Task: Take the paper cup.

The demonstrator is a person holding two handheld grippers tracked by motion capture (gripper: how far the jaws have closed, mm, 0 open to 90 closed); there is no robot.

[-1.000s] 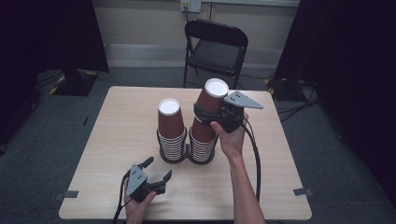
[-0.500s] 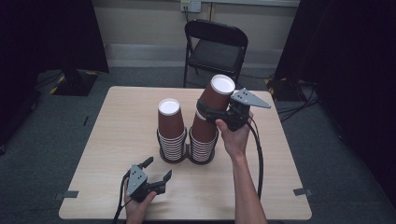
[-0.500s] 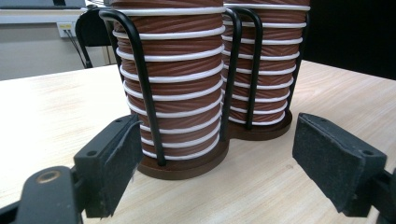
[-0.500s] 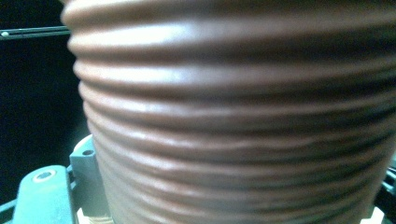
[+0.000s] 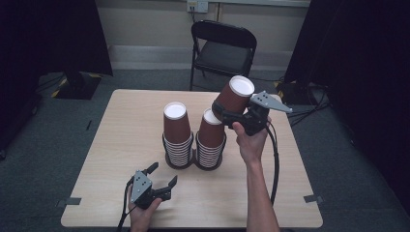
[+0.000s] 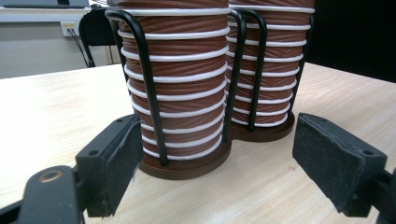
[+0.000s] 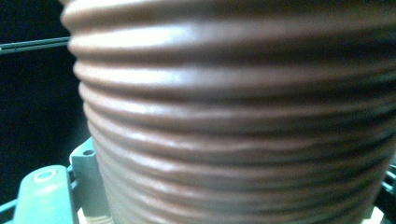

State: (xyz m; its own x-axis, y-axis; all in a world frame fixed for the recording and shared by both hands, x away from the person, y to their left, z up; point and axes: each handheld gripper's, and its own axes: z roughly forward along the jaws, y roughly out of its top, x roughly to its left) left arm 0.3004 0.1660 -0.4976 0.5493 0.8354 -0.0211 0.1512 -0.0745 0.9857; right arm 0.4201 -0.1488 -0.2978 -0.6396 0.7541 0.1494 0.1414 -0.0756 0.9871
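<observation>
Right gripper (image 5: 231,116) lifts higher, tilting ribbed paper cup (image 5: 235,98) clear of right stack (image 5: 211,140), jaws pinching it. Left gripper (image 5: 158,180) rests spread. Placement remains, likely.

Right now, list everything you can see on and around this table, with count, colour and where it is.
Table: one, light wood, centre.
Cup stacks: two, brown with white rims, side by side mid-table in black wire holders on round bases.
Lifted cup: one, brown, tilted above the right stack.
Folding chair: one, black, behind the table.
Wall outlet: one, white, back wall.
Left tool: black, open, near the table's front edge.
Right tool: black, shut on the lifted cup.
</observation>
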